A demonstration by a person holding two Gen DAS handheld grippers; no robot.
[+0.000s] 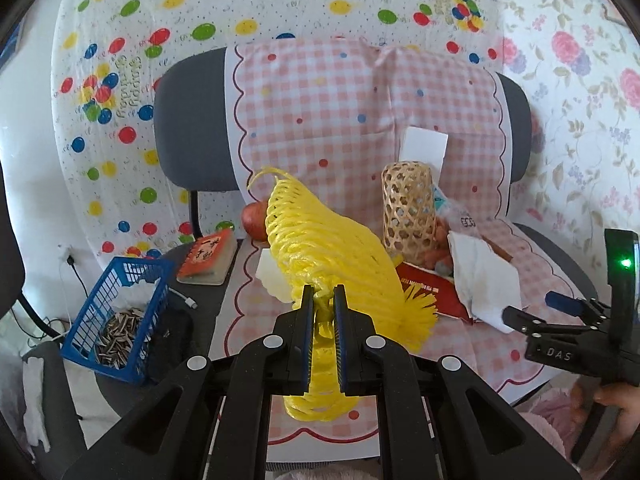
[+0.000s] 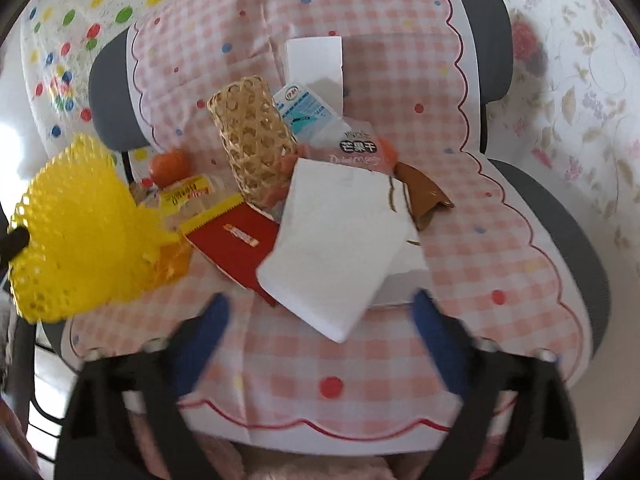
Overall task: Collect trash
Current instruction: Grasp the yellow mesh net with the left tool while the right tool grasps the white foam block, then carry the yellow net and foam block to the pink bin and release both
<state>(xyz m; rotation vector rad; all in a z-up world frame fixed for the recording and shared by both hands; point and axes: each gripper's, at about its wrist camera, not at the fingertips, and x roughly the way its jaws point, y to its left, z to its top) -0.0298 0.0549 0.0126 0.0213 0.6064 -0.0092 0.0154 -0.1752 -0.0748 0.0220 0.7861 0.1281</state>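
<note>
I have the left gripper (image 1: 323, 294) clamped on the yellow foam fruit net (image 1: 332, 248), which is lifted clear above the near part of the pink checked cloth (image 1: 320, 120) covering the chair seat. My right gripper (image 2: 320, 308) has its blue pads (image 2: 434, 332) spread wide apart and holds nothing, hovering near the white tissue (image 2: 340, 240) that lies on top of the pile. Under and left of the tissue is a red packet (image 2: 236, 240), with a woven bamboo tube (image 2: 252, 136) standing tilted behind it and a dried mango pouch (image 2: 356, 144) to its right. At far left sits a blue basket (image 1: 116, 312) holding sunflower seed shells (image 1: 120, 336), on the dark chair edge
</note>
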